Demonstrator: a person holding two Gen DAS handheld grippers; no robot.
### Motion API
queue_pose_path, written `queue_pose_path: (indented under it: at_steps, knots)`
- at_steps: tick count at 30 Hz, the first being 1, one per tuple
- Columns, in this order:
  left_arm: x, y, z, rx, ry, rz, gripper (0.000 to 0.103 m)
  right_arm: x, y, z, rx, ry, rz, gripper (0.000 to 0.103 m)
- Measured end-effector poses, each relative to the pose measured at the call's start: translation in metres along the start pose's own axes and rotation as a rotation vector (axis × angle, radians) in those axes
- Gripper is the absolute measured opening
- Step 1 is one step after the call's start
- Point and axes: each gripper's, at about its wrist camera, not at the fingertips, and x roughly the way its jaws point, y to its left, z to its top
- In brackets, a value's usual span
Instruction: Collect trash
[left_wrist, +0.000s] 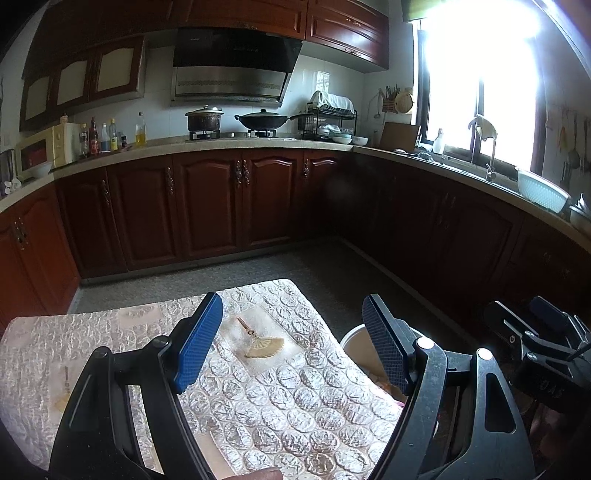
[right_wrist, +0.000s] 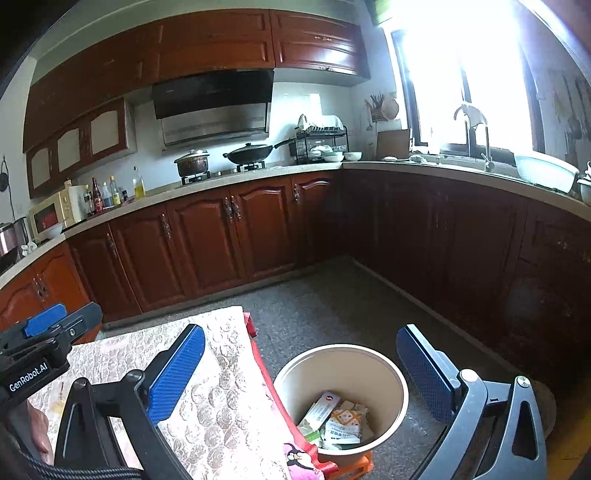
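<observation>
A round cream bin (right_wrist: 391, 373) stands on the floor beside the table, with several paper packets (right_wrist: 334, 419) lying in its bottom. In the left wrist view only part of the bin's rim (left_wrist: 351, 336) shows past the table's right edge. My left gripper (left_wrist: 295, 347) hovers open over the table with nothing between its blue pads (left_wrist: 199, 343). My right gripper (right_wrist: 303, 373) is open too, empty, above the bin and the table's edge. Each gripper shows at the side of the other's view: the right one (left_wrist: 543, 332), the left one (right_wrist: 48, 328).
The table (left_wrist: 295, 406) wears a bubbly silver cover with a fan picture (left_wrist: 264, 347). A pink and red cloth (right_wrist: 273, 398) hangs off its edge by the bin. Dark wood cabinets (right_wrist: 207, 236) and a counter with stove, pots, bottles and sink ring the grey floor (right_wrist: 332, 306).
</observation>
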Motion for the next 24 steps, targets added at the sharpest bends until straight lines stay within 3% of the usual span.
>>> queue_pose_path:
  at_steps: [24]
  knots:
    - [0.0028, -0.0026, -0.0095, 0.014, 0.017, 0.014, 0.078, 0.0014, -0.003, -0.0091, -0.005, 0.036, -0.004, 0.103]
